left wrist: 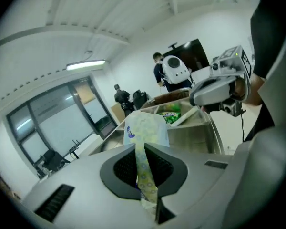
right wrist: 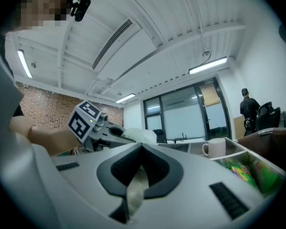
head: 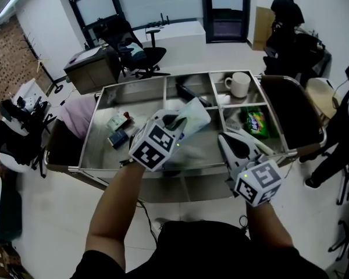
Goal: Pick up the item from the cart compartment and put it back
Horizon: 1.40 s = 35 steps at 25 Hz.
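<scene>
A pale, dotted soft packet (head: 195, 114) hangs above the middle compartment of the steel cart (head: 93, 127). My left gripper (head: 177, 121) is shut on its thin edge. In the left gripper view the packet (left wrist: 144, 128) stands up from between the closed jaws of that gripper (left wrist: 142, 149), which pinch its flap. My right gripper (head: 224, 137) hovers to the right, over the cart's front rim, apart from the packet. In the right gripper view its jaws (right wrist: 142, 147) meet at the tips and hold nothing that I can make out. The same view shows the left gripper (right wrist: 93, 120) with the packet (right wrist: 140, 135).
A white mug (head: 239, 84) stands in the far right compartment, and a green packet (head: 256, 122) lies in the one nearer me. Small boxes (head: 117, 129) lie in the left compartment. Behind the cart are an office chair (head: 134, 48) and a person (head: 288, 10).
</scene>
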Each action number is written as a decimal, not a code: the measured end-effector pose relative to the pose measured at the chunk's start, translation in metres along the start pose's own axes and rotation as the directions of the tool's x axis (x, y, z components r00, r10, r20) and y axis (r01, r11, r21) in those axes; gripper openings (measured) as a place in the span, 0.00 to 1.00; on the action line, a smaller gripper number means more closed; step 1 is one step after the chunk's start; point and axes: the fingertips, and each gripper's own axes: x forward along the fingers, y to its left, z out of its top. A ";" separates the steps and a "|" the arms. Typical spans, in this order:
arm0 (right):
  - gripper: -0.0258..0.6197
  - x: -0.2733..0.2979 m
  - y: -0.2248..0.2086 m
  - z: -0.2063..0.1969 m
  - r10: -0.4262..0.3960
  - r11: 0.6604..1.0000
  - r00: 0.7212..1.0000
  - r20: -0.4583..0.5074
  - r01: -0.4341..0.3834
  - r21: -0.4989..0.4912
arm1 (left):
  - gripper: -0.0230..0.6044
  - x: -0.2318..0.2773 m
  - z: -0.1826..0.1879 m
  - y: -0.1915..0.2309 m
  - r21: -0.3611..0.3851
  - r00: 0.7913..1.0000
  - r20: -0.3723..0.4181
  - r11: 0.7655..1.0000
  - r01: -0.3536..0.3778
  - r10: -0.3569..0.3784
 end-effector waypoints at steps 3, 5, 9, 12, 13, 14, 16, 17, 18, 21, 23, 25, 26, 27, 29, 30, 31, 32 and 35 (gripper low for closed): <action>0.07 -0.003 0.002 0.007 0.004 1.000 1.000 0.015 -0.004 -0.001 | 0.04 -0.026 0.012 0.001 -0.148 0.991 0.111 0.987 -0.062 0.079; 0.07 -0.004 0.006 0.011 0.011 1.000 1.000 0.024 -0.011 -0.009 | 0.04 -0.045 0.017 -0.001 -0.211 0.972 0.182 0.971 -0.109 0.148; 0.07 -0.003 0.015 0.014 0.033 0.999 0.999 0.031 -0.033 -0.013 | 0.04 -0.081 0.013 -0.012 -0.377 0.918 0.296 0.915 -0.142 0.264; 0.07 -0.003 0.022 0.015 0.052 0.999 0.998 0.038 -0.052 0.008 | 0.04 -0.096 0.010 -0.024 -0.437 0.888 0.345 0.889 -0.133 0.303; 0.07 -0.004 0.024 0.015 0.055 0.998 0.998 0.041 -0.056 0.018 | 0.04 -0.100 0.009 -0.027 -0.446 0.882 0.349 0.884 -0.140 0.316; 0.07 -0.005 0.026 0.015 0.058 0.998 0.997 0.046 -0.060 0.029 | 0.04 -0.104 0.007 -0.029 -0.457 0.877 0.347 0.876 -0.152 0.333; 0.07 -0.008 0.030 0.017 0.073 0.996 0.996 0.055 -0.075 0.050 | 0.04 -0.112 0.004 -0.029 -0.481 0.863 0.339 0.857 -0.184 0.375; 0.07 -0.008 0.032 0.017 0.079 0.995 0.995 0.057 -0.082 0.052 | 0.04 -0.116 0.001 -0.029 -0.492 0.851 0.343 0.848 -0.198 0.398; 0.07 -0.009 0.033 0.017 0.080 0.995 0.995 0.058 -0.083 0.049 | 0.04 -0.120 -0.001 -0.029 -0.504 0.837 0.351 0.838 -0.208 0.419; 0.07 -0.011 0.035 0.015 0.076 0.996 0.995 0.059 -0.079 0.037 | 0.04 -0.133 -0.002 -0.032 -0.543 0.811 0.372 0.815 -0.205 0.452; 0.07 -0.013 0.035 0.012 0.080 0.996 0.995 0.055 -0.083 0.040 | 0.04 -0.139 -0.004 -0.039 -0.554 0.811 0.372 0.809 -0.197 0.452; 0.07 -0.014 0.035 0.010 0.081 0.996 0.995 0.051 -0.084 0.043 | 0.04 -0.142 -0.005 -0.044 -0.555 0.811 0.371 0.808 -0.197 0.452; 0.07 -0.014 0.034 0.010 0.080 0.996 0.996 0.050 -0.082 0.044 | 0.04 -0.143 -0.005 -0.046 -0.554 0.811 0.371 0.809 -0.197 0.452; 0.07 -0.015 0.034 0.010 0.078 0.996 0.996 0.050 -0.080 0.046 | 0.04 -0.144 -0.005 -0.048 -0.555 0.812 0.371 0.809 -0.195 0.450; 0.07 -0.017 0.033 0.010 0.071 0.996 0.996 0.055 -0.073 0.048 | 0.04 -0.145 -0.005 -0.051 -0.562 0.814 0.373 0.807 -0.183 0.445; 0.07 -0.018 0.033 0.011 0.067 0.996 0.996 0.058 -0.070 0.049 | 0.04 -0.146 -0.004 -0.051 -0.564 0.815 0.374 0.806 -0.178 0.442; 0.07 -0.019 0.032 0.012 0.064 0.997 0.996 0.061 -0.067 0.049 | 0.04 -0.147 -0.004 -0.052 -0.565 0.816 0.375 0.806 -0.175 0.440; 0.07 -0.020 0.031 0.012 0.061 0.997 0.996 0.064 -0.064 0.050 | 0.04 -0.148 -0.003 -0.054 -0.566 0.817 0.375 0.806 -0.172 0.438; 0.07 -0.024 0.029 0.012 0.053 0.997 0.996 0.068 -0.056 0.051 | 0.04 -0.152 -0.006 -0.059 -0.581 0.824 0.368 0.798 -0.157 0.430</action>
